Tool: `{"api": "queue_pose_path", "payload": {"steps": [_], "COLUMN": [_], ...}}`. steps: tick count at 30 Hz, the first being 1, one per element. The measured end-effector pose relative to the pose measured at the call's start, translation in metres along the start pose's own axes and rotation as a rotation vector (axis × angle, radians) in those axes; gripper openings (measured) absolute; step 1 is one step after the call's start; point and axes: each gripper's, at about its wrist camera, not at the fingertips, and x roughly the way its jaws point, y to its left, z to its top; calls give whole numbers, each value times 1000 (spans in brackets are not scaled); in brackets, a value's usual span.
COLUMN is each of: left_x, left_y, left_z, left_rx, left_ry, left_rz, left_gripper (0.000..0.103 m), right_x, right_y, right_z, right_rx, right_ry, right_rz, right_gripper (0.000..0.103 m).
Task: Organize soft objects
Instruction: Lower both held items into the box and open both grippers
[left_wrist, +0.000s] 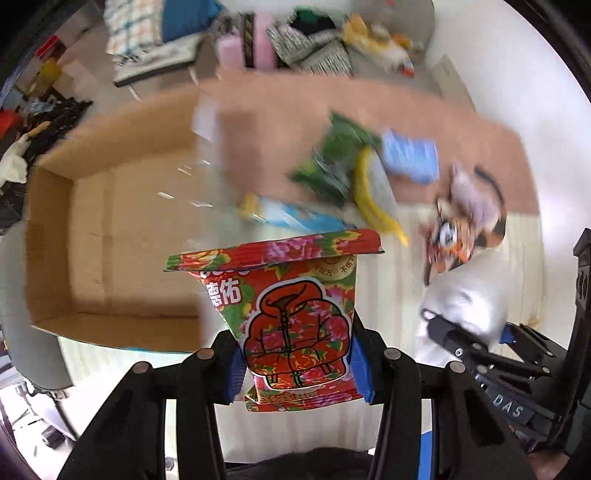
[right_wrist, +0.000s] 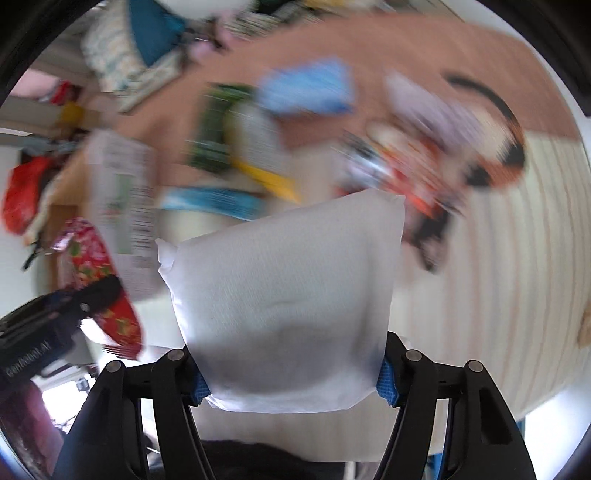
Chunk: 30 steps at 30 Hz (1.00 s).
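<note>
Left hand-held gripper (left_wrist: 297, 363) pinches the red floral packet (left_wrist: 295, 314), raised beside the open cardboard box (left_wrist: 110, 236). Right hand-held gripper (right_wrist: 291, 380) clamps a white pillow pack (right_wrist: 284, 302), lifted above the cluttered surface (right_wrist: 480, 258).

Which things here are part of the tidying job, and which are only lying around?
Part of the job:
- red flowered pack in the left gripper
- white pillow pack in the right gripper
- cardboard box
- green pack, blue pack and tiger toy

Lying around:
- folded cloths behind the table
- grey chair
</note>
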Motion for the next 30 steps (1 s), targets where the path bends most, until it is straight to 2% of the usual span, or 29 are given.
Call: {"api": "queue_pose_path", "payload": {"steps": [2,5,6,7,11,16,20,26,30], "left_x": [-34,-35,-35,-37,-17,48,94,140,151], "left_y": [33,74,86,107,170,225,246,257,248], "left_z": [7,18,27,35,73,116,129,139,143], "left_rx": [-28,-66,-79,-91,-114,-133,-94,-54,-15], "left_ry": [-38,-59,-57,-48,9,133,226,300,321], "left_rz": [9,22,26,25,5,-95,-131,-135,-155], "left_gripper": [43,43,43,43,43,44,44,44,44], "right_x": [-17,-23,-28,-20,-3,45,93,150,167], "right_y": [46,113,135,163,241,314,353,359,359], "right_z": [9,26,28,44,65,100,121,148,158], "right_rx": [-52,-118,-132,-147,-178,-176,-164,-141,-125], "right_ry": [-29,-57,-64,-71,-64,-15,21,57,65], "right_rz": [53,105,107,98,58,-16,-83,-159,-183], "right_gripper": [70,70,70,70,70,70,70,70,70]}}
